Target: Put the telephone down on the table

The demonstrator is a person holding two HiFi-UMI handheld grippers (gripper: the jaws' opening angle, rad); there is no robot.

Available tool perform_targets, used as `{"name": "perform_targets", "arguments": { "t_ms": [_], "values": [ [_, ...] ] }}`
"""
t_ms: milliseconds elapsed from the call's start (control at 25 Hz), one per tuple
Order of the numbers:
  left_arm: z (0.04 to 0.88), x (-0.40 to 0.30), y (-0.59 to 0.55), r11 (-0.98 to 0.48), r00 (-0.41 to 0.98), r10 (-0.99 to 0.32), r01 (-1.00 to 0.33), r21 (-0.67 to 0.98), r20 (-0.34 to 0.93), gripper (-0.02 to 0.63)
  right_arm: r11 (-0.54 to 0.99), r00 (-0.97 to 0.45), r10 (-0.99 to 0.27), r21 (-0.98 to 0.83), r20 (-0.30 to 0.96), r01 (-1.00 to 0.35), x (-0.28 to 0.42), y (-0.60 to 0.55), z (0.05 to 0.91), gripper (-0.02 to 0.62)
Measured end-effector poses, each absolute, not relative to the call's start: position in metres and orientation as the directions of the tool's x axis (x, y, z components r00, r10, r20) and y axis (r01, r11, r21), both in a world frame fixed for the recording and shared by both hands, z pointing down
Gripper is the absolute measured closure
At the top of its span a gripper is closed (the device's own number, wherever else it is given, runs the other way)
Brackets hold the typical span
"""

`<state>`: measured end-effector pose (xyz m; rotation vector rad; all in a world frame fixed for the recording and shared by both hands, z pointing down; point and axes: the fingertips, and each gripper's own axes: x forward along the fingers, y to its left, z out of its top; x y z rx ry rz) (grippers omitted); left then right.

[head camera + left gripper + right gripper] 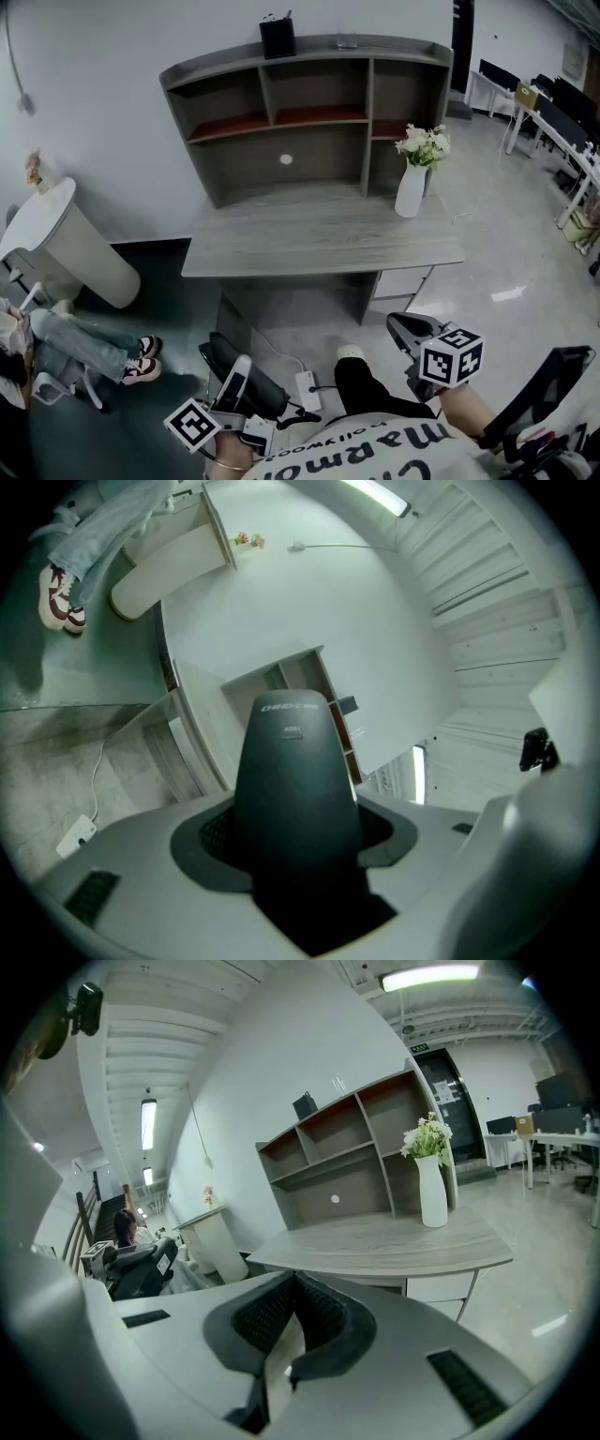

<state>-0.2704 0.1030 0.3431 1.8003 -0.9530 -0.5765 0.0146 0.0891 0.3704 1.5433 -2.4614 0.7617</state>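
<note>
Lettering is running in big dark characters across the person's light shirt, just behind both grippers; it is showing upside down and cut off, so no whole word is reading clearly. Smaller white print is sitting near the far tip of the dark telephone; it is starting with something like "CHINO", and the tiny line beneath it is too small to read.

The left gripper is clamping that telephone, its 2 jaws standing moderately apart with the pads pressing on the handset's sides, and the handset is sticking out forward past them. The right gripper is carrying nothing, its jaws meeting at the tips.

The grey desk is lying ahead of both grippers, with the telephone held short of its front edge. A white vase of flowers is standing on it ahead of the right gripper. A white power strip is lying on the floor between the 2 grippers.
</note>
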Motion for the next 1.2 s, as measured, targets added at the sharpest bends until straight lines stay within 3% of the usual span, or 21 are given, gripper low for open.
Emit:
{"name": "perform_targets", "arguments": {
  "t_ms": [1200],
  "values": [
    [0.327, -0.255, -0.008, -0.219, 0.524, -0.852, -0.377, 0.9, 0.012, 0.325, 0.464, -0.572, -0.742, -0.349, 0.35, -0.815, 0.001, -0.046, 0.367, 0.584]
  ]
}}
